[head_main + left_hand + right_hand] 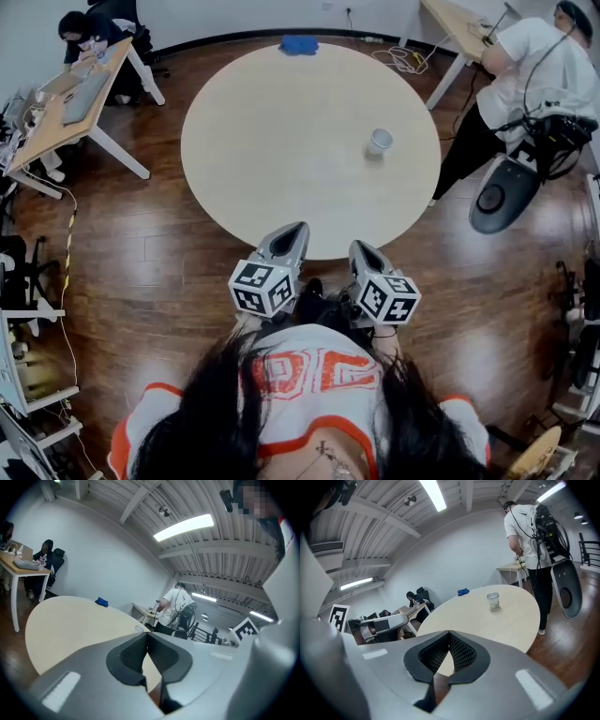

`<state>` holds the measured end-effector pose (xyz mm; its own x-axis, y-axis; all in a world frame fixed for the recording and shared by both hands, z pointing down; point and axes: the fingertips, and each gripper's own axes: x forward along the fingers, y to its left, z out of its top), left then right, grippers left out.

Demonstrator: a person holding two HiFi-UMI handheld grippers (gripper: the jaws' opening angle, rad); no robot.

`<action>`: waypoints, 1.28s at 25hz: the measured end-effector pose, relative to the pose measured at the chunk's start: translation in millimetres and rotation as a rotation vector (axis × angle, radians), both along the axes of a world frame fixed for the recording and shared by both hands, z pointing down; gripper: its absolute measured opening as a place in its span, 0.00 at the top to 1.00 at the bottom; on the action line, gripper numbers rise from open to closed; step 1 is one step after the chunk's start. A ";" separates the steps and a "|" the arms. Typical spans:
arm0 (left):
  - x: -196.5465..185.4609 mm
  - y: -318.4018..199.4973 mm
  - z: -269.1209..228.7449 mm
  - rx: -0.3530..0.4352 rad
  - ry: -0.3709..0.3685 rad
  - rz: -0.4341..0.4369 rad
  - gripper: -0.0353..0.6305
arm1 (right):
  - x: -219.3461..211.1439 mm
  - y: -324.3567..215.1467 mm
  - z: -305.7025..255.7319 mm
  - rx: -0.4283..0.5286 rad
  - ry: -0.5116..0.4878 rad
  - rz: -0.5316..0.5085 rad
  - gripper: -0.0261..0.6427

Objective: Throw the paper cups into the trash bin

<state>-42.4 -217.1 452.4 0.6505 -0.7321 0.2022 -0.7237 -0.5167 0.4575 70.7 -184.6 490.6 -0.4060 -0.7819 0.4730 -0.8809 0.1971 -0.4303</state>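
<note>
"Where was the white paper cup (379,142) when you looked?"

"It stood upright on the round cream tabletop (281,141), out toward the right side, well apart from both claws."

"And the claws themselves?"

"The left claw (298,229) and the right claw (360,247) were side by side at the near edge of the tabletop. They were close in front of the person holding them and pointed across it, marker cubes toward the holder."

"Had either got hold of anything?"

"No. The left claw was clenched, its dark ribbed pads (133,654) meeting at the tips with nothing between them. The right claw was clenched the same way, and empty too."

"What else lay on the tabletop?"

"A crumpled blue cloth (298,44) lay at the far edge, well away from the cup."

"Was anybody else about?"

"A person in a white shirt (530,56) stood beyond the right side of the tabletop, near a pale wooden desk (450,21). Another person in dark clothes (89,26) sat at a long desk (66,117) off to the far left. The dark wooden floor (169,253) ran all round."
</note>
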 end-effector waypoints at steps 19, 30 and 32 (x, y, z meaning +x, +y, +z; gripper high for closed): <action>67.3 -63.8 11.4 -0.027 -0.056 0.095 0.95 | 93.8 -142.1 26.5 0.065 0.240 -0.028 0.96; 51.7 -61.6 17.9 -0.081 -0.082 0.052 0.95 | 95.5 -238.0 53.6 0.144 0.706 -0.287 0.90; 48.8 -65.2 17.8 -0.083 -0.086 0.044 0.95 | 96.2 -249.1 63.1 0.117 0.728 -0.317 0.86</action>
<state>6.4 -282.4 470.1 0.6595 -0.6813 0.3175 -0.7395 -0.5122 0.4369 166.9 -433.7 553.7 -0.2380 -0.7424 0.6263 -0.8270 0.4930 0.2701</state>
